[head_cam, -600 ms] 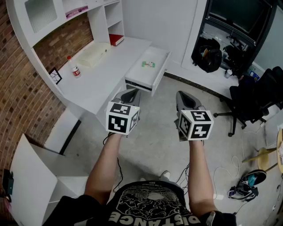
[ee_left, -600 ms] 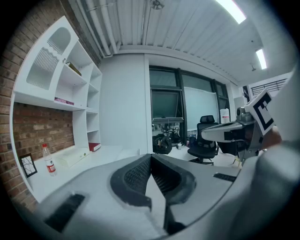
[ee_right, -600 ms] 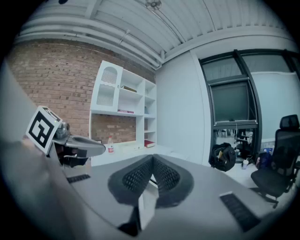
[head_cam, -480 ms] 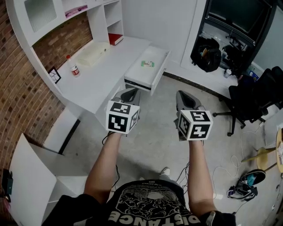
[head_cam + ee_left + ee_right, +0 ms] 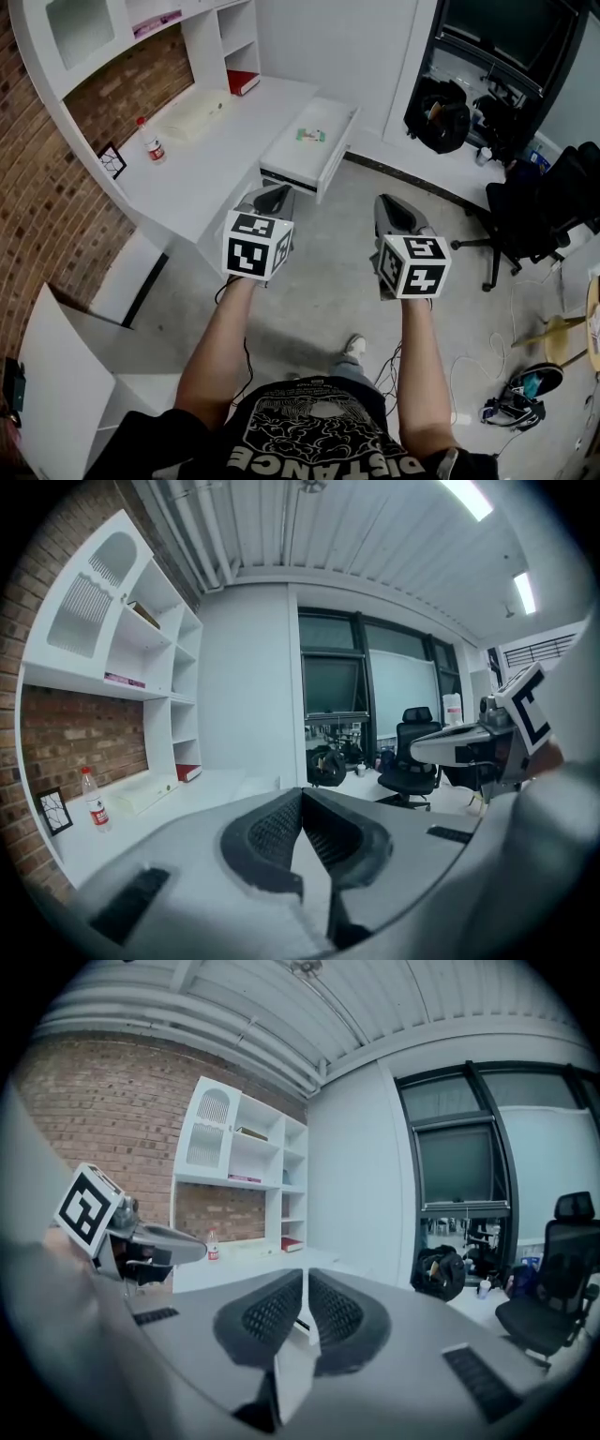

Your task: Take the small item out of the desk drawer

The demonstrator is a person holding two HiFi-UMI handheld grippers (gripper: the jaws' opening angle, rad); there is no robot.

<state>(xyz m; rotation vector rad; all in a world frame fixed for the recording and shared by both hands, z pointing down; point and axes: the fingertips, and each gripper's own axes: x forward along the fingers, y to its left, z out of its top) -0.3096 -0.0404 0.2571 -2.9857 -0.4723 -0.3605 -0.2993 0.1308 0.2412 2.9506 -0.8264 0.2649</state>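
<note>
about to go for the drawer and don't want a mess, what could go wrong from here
1. Both the left tool and right tool are shut and short of the drawer; reaching in shut would likely shove the small green item instead of gripping it.
2. The item lies flat, so a tool may bump the drawer's wall or nudge it closed.

The person wears a black short-sleeved T-shirt (image 5: 319,439) with a white printed drawing and big white letters, and a light grey shoe (image 5: 353,346). The left gripper (image 5: 281,193) and the right gripper (image 5: 382,201) each have a smooth grey plastic shell, black ribbed pads (image 5: 267,832) and a white cube (image 5: 255,246) with black square markers.
</note>
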